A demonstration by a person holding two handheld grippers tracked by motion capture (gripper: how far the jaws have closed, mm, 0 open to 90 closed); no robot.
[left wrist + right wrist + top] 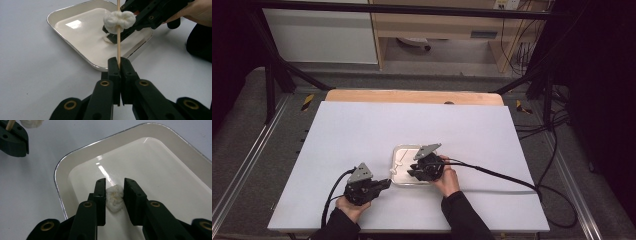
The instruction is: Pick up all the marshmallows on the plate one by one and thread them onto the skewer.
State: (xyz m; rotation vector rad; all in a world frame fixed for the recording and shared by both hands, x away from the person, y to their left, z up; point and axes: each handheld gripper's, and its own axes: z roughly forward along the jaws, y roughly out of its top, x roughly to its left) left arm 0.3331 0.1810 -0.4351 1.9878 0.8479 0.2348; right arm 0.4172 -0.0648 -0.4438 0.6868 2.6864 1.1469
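1. Skewer (118, 40) stands clamped upright in the left claw (118, 65), steady for loading; one white lump (119, 21) is already threaded on it.
2. Right claw (114, 195), jaws apart, straddles a second lump (114, 199) in the tray (60, 165), seemingly to grip it.
3. Desk (362, 130) around is bare, leaving free room.

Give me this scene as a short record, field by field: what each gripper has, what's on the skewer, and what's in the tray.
Surface: white table
Left gripper: shut on the wooden skewer, held upright
On the skewer: one white puffy piece, threaded partway up
Right gripper: jaws on either side of a second white piece, closing contact looks likely but not certain
Tray: shallow, cream inside with a metal rim, holding the second white piece
Hands: the person's right hand is beside the tray
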